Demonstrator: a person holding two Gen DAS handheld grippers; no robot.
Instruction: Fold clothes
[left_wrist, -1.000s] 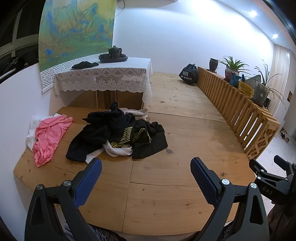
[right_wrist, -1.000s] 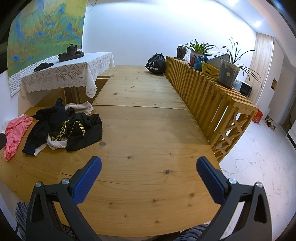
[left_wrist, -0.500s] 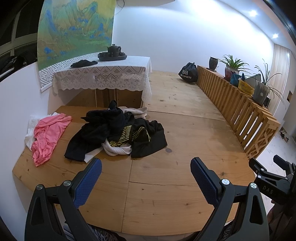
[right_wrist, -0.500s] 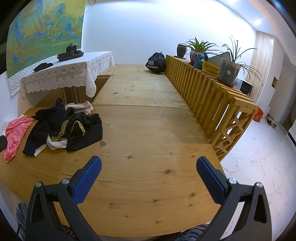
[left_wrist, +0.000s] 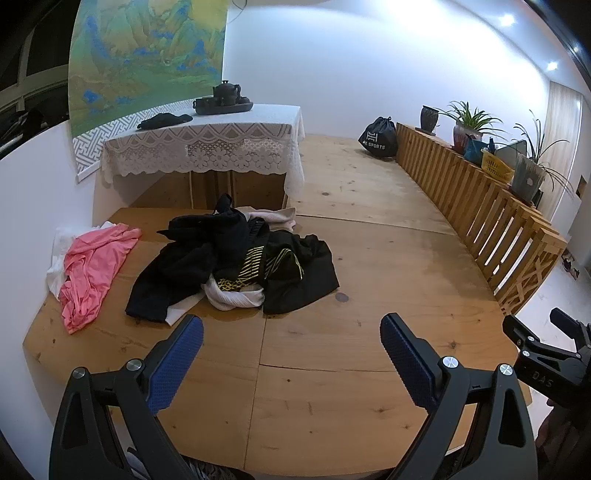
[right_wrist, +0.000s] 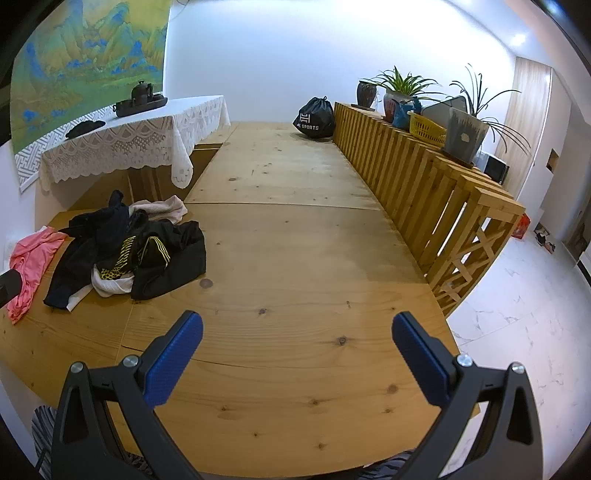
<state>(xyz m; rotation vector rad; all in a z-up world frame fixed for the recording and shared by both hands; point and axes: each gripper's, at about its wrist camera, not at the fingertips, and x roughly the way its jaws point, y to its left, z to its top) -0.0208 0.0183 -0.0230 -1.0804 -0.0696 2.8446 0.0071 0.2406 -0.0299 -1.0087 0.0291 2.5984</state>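
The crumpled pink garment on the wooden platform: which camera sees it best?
The left wrist view: the crumpled pink garment lies whole there, beside the dark clothes pile. In the right wrist view it sits squeezed at the left edge, partly cut by a black object.

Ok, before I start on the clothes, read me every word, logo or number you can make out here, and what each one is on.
"SPORTS", under a white logo mark: on the black drawstring bag at the far end of the wooden platform.
"DAS", seen upside down: on the black mount of the right gripper, at the edge of the left wrist view.
The yellow pattern on the black garment is stripes, not lettering.
The landscape painting shows no readable text.
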